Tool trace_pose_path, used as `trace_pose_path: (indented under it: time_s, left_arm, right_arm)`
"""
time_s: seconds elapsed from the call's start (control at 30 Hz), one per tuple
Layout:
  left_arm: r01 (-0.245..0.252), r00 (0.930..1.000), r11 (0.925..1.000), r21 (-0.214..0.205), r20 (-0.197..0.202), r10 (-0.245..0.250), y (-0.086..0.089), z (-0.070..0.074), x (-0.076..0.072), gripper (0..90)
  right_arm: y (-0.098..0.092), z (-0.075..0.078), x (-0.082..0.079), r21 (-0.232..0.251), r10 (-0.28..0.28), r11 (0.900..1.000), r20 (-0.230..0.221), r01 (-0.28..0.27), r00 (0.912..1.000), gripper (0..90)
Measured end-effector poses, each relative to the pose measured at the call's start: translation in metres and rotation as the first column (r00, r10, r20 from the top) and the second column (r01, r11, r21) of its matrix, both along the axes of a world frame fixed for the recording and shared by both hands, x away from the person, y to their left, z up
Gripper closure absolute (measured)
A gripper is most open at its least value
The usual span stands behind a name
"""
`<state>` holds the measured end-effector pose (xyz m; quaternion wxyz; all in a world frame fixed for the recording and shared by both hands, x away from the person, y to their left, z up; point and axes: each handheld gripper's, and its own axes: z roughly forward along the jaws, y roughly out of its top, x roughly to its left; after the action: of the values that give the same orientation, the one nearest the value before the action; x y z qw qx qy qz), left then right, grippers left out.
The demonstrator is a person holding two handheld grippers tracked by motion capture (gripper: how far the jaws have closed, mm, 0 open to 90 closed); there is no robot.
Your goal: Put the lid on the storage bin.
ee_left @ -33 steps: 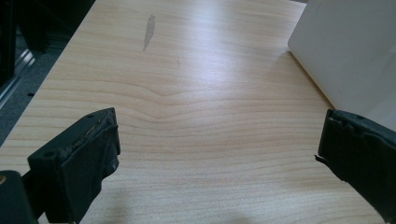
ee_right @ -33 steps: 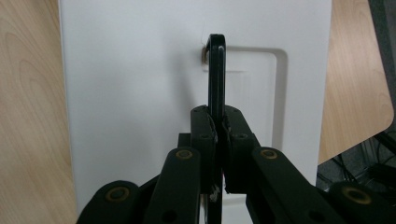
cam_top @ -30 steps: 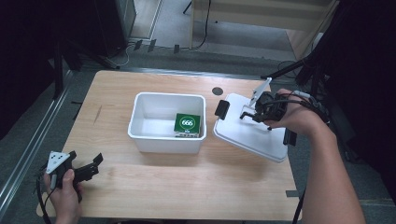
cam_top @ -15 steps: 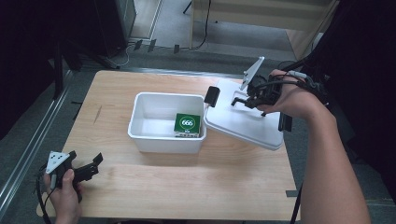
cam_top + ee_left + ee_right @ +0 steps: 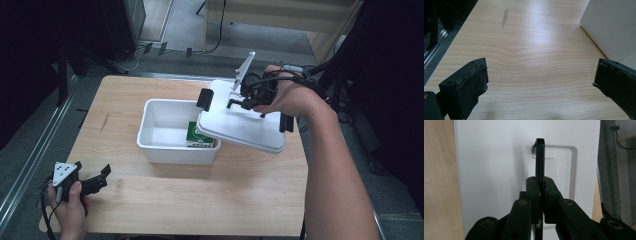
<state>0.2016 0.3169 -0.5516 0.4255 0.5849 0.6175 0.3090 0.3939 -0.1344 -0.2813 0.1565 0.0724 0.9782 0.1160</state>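
1. Right tongs [image 5: 239,101] pressed together on the thin black handle [image 5: 539,160] of the flat white rectangular plastic lid [image 5: 242,125]; the right gripper view has both jaws clamping the handle's edge, w/ the lid's white face behind.
2. Lid is held up in the air, tilted, its left edge over the right part of the white rectangular plastic bin [image 5: 170,145] and the rest hanging out past the bin's right side. Black clips at the lid's left [image 5: 204,99] and right [image 5: 285,122] ends.
3. Inside the bin, a small green box w/ a white label [image 5: 199,137], partly covered by the lid.
4. Bin sits near the middle of the light wooden table [image 5: 200,195].
5. Left tongs [image 5: 102,176] spread wide, nothing between them, at the table's near-left corner, well apart from the bin. Left gripper view: bare wood grain between the jaws, the bin's white wall [image 5: 611,25] at upper right.
6. Left hand [image 5: 70,207] grips the tool at the table's edge.
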Motion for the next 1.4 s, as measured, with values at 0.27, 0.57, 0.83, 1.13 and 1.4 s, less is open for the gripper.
trace_pose_path:
  time_s: [0.27,0.57,0.83,1.13,1.4]
  left_arm:
    - [-0.005,1.0,0.9999,0.011,-0.003,0.005,-0.001,0.0,0.0,0.0]
    - [-0.004,1.0,0.9999,0.016,-0.003,0.004,-0.001,0.0,0.001,0.0]
    - [-0.005,1.0,0.9997,0.024,0.001,0.005,-0.003,0.0,0.001,0.0]
    - [0.0,1.0,0.9994,0.034,-0.001,0.0,-0.003,0.001,0.001,0.0]
    - [0.001,1.0,0.9994,0.034,0.002,-0.001,-0.004,0.001,0.001,0.0]
  right_arm:
    - [0.034,0.002,0.002,0.003,0.058,0.9983,-0.004,-0.058,0.9983,85.8]
    - [0.072,-0.003,0.004,0.022,0.104,0.9944,-0.024,-0.103,0.9943,85.7]
    - [0.102,-0.014,0.005,0.021,0.143,0.9895,-0.034,-0.143,0.9891,85.7]
    - [0.134,-0.025,0.008,0.016,0.187,0.9824,-0.045,-0.186,0.9814,85.7]
    - [0.157,-0.037,0.007,-0.007,0.197,0.9801,-0.072,-0.198,0.9777,85.7]
